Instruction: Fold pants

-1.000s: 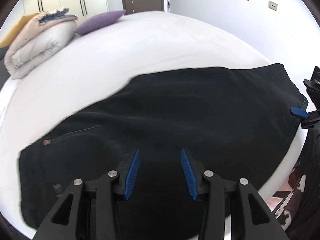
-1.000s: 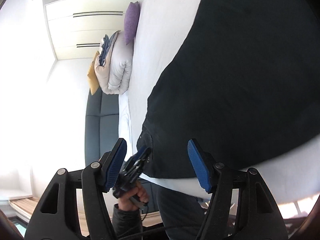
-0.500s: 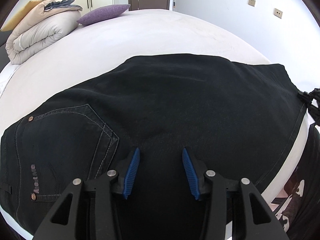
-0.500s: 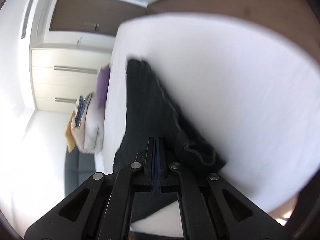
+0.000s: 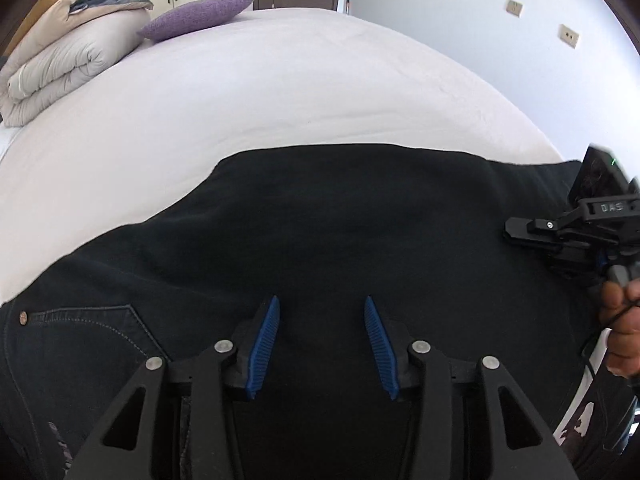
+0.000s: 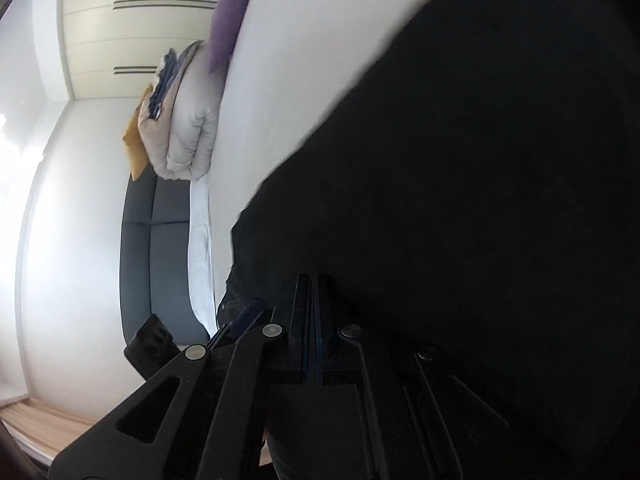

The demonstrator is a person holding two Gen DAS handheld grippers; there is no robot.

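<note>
A bedroom with white walls and pale wardrobe doors holds a bed (image 5: 304, 92) covered in a white sheet. At its far left a folded beige duvet (image 5: 68, 60) lies beside a purple cushion (image 5: 196, 16), and a dark grey sofa (image 6: 156, 256) stands past the bed's end in the right wrist view. The black pants (image 5: 340, 232) lie spread flat across the near part of the bed, a stitched back pocket (image 5: 80, 336) with a copper rivet at the lower left. The left gripper (image 5: 320, 344) hovers over the middle of the fabric with its blue pads (image 5: 262, 348) apart and nothing between them. The right gripper (image 6: 310, 320) has its jaws pressed together; whether any fabric is caught between them cannot be told. In the left wrist view it sits at the right edge of the pants, held by a hand (image 5: 620, 324).
</note>
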